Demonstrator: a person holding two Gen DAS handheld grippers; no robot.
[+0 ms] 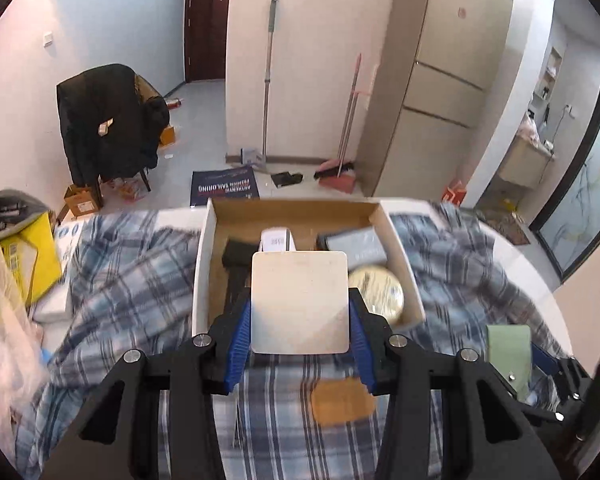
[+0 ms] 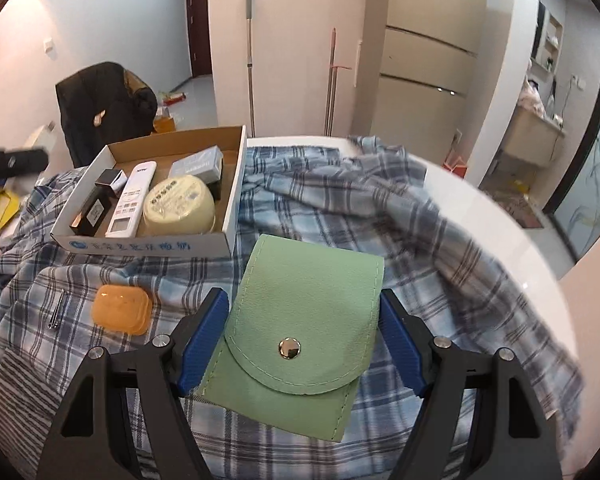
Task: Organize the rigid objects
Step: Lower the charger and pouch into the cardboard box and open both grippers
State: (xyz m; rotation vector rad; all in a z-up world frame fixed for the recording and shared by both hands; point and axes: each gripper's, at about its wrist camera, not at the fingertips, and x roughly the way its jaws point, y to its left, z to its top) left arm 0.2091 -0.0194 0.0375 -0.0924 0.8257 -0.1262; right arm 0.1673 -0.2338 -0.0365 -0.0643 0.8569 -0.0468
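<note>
Grippers both loaded: left gripper [image 1: 300,312] clamps a white square box [image 1: 300,302] above the cardboard box [image 1: 400,248], right gripper [image 2: 304,316] pinches a green pouch [image 2: 300,320] just beside it.

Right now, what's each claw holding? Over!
Left gripper shut on white box, above the carton. Right gripper shut on green pouch. Orange case still out.

A: so we count one cardboard box [image 2: 148,242] with five things in it: remote [image 2: 134,196], round tin [image 2: 180,208], grey box [image 2: 198,168], two dark boxes [image 2: 96,210].

B: yep, plus one green pouch [image 2: 300,320], one orange case [image 2: 121,308], one white square [image 1: 300,302].
</note>
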